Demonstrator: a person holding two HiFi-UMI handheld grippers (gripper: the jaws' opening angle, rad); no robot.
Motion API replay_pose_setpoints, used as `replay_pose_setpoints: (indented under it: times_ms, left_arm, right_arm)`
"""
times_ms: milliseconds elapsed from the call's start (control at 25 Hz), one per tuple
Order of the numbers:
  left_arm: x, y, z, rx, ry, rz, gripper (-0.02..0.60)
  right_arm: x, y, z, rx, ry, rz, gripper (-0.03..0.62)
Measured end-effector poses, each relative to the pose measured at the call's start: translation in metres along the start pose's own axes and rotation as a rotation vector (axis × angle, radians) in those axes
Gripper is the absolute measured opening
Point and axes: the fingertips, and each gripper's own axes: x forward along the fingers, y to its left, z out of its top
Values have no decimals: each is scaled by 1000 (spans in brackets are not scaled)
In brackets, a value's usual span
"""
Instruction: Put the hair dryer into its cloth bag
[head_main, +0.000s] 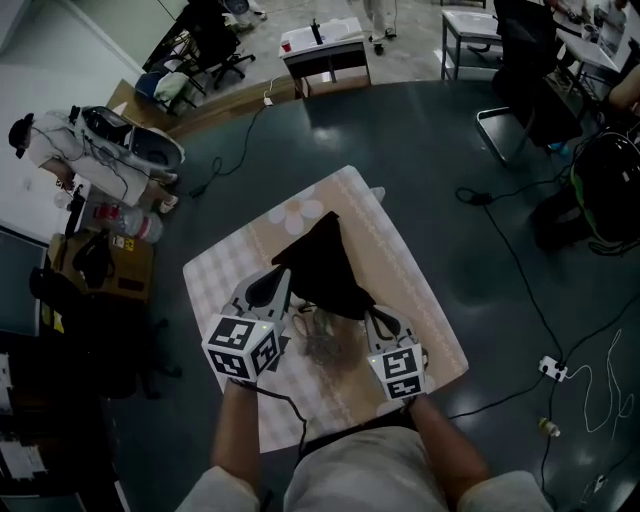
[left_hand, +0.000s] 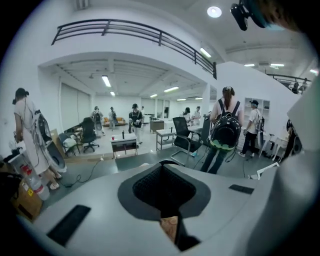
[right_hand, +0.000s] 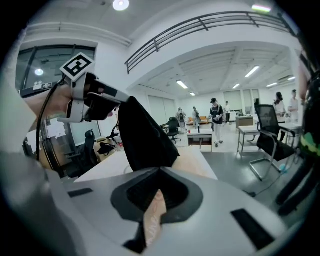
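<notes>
A black cloth bag (head_main: 325, 262) hangs bunched above the table (head_main: 225, 280), which has a beige patterned cover. My left gripper (head_main: 283, 272) is shut on the bag's upper left edge; in the right gripper view it (right_hand: 111, 106) holds the bag (right_hand: 142, 135) up by its top. My right gripper (head_main: 375, 312) is shut at the bag's lower right edge, and the fabric runs down to its jaw tips (right_hand: 159, 172). A greyish object with a cord (head_main: 325, 345), probably the hair dryer, lies on the table between the grippers. In the left gripper view the closed left gripper (left_hand: 163, 167) hides the bag.
The small table stands alone on a dark floor, its near edge at my body. Cables and a power strip (head_main: 553, 370) lie on the floor at right. Boxes and bottles (head_main: 120, 245) stand at left. Chairs, desks and several people fill the far room.
</notes>
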Motion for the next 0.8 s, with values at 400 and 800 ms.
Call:
replay_pose_setpoints:
  times_ms: [400,800]
  left_arm:
    - [-92,58,-6,89,46,271,15]
    - [-155,115,-120,21,254,462,15]
  right_arm:
    - [62,88,25,-69,-5,233,15]
    - [117,189,-18,-175,151,419,15]
